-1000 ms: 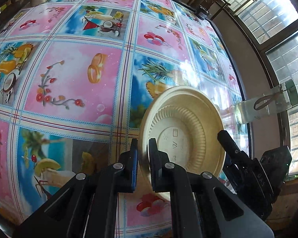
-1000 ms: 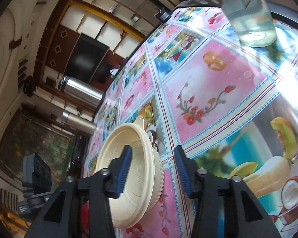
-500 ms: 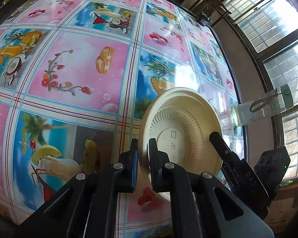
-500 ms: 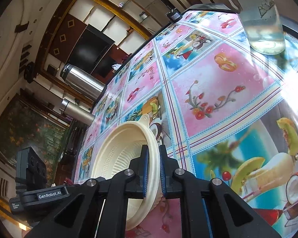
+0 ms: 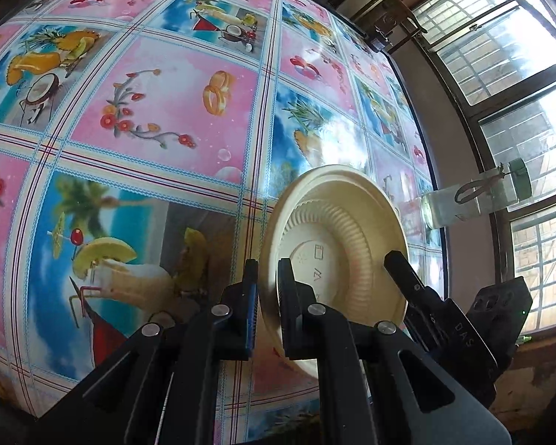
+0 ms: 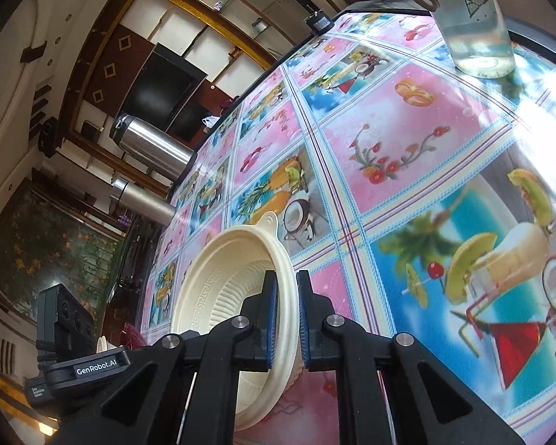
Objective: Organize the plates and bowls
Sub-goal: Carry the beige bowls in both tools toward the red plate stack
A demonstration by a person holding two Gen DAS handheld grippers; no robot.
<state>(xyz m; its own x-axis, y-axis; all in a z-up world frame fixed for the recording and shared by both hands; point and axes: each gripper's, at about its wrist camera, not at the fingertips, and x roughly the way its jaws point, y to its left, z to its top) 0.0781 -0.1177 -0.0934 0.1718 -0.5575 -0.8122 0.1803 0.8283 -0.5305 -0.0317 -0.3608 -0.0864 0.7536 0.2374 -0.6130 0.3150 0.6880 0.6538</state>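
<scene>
Fruit-patterned oilcloth covered the tabletop. Both the left hand-held gripper and the right hand-held gripper were clamped on opposite rims of one cream bowl, tilted over the near edge. Sorting looked barely begun; no stack was visible.
</scene>
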